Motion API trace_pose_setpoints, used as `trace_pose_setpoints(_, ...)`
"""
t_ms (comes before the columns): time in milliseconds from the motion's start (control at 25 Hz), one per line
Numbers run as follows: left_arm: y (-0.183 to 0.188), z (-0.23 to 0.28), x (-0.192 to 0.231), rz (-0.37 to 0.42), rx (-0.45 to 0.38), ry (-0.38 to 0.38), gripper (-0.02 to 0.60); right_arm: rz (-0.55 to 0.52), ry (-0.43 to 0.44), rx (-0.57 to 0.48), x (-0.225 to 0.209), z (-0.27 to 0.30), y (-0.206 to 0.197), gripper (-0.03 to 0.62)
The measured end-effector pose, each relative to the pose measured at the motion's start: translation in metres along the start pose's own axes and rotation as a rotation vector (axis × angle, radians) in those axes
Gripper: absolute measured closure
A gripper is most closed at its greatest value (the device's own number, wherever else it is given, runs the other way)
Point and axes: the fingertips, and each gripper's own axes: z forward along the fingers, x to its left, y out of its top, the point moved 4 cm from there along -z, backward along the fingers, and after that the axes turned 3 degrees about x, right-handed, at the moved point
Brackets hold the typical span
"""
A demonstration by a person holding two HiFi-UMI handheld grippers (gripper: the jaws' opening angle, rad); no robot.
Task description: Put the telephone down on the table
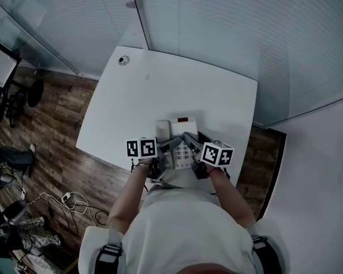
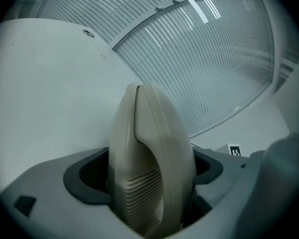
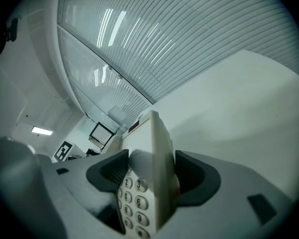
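Observation:
A beige desk telephone (image 1: 179,141) with a handset on its left and a keypad is held over the near edge of the white table (image 1: 160,90). I cannot tell whether it rests on the table. My left gripper (image 1: 166,148) is shut on the handset side; in the left gripper view the ribbed handset (image 2: 152,158) fills the space between the jaws of that gripper (image 2: 152,185). My right gripper (image 1: 191,144) is shut on the keypad side; in the right gripper view the telephone's base (image 3: 152,163), number keys showing, stands edge-on within the gripper (image 3: 148,176).
A round cable grommet (image 1: 123,60) sits at the table's far left corner. Glass walls with blinds (image 1: 228,27) run behind the table. Left of it is wood floor (image 1: 51,147) with a chair (image 1: 11,90), cables and a power strip (image 1: 66,197).

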Motion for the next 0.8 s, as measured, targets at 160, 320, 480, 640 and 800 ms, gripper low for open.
trace_pose_setpoints(160,-0.0005,0.003,0.0003,0.005,0.001,0.007,0.147,0.018,0.002,-0.001,-0.0054,0.0002,-0.0018,0.295)
trace_pose_setpoints(320,0.0023,0.0036,0.0008,0.034,-0.005,0.02,0.147,0.036,0.015,-0.01,-0.0073,0.0034,-0.002,0.295)
trace_pose_setpoints(480,-0.0019,0.0054,0.0,0.06,0.006,0.03,0.147,0.052,0.02,-0.015,-0.0108,0.0008,-0.0073,0.295)
trace_pose_setpoints(640,-0.0044,0.0023,-0.0003,0.058,-0.005,0.029,0.147,0.049,0.015,-0.02,-0.0085,-0.0007,-0.0101,0.295)
trace_pose_setpoints(800,-0.0028,0.0049,0.0015,0.055,-0.001,0.041,0.147,0.04,0.005,-0.029,-0.0111,0.0012,-0.009,0.295)
